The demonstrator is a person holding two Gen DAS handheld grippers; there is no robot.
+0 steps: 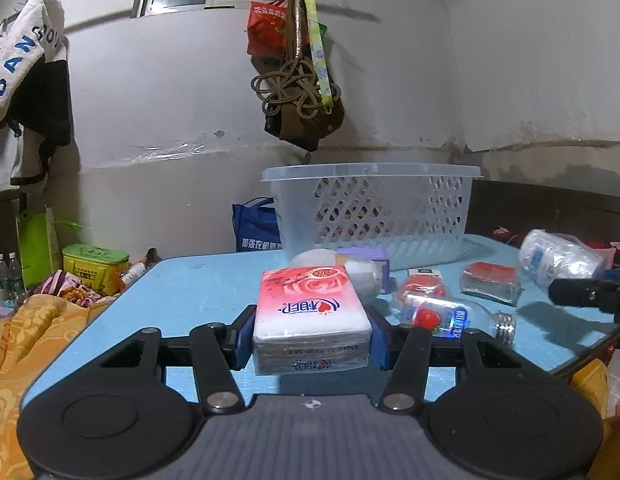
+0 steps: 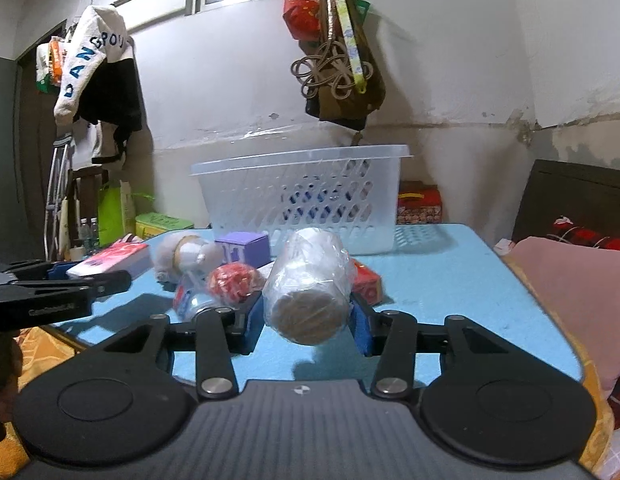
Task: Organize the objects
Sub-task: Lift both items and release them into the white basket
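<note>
My left gripper (image 1: 310, 334) is shut on a pink and white tissue pack (image 1: 310, 312) and holds it just above the blue table (image 1: 198, 292). My right gripper (image 2: 308, 320) is shut on a roll wrapped in clear plastic (image 2: 310, 284), held above the table (image 2: 450, 280). A clear plastic basket (image 1: 374, 216) stands at the table's far side; it also shows in the right wrist view (image 2: 302, 200). The roll (image 1: 558, 258) and right gripper show at the right of the left wrist view. The tissue pack (image 2: 110, 262) shows at the left of the right wrist view.
Between the grippers and the basket lie a purple box (image 2: 242, 248), a plush toy (image 2: 186, 258), a red ball (image 2: 234, 282), a clear bottle (image 1: 450, 314) and a red packet (image 1: 490, 282). Bedding lies left (image 1: 26, 336) and a pink pillow right (image 2: 570, 304). Bags hang on the wall.
</note>
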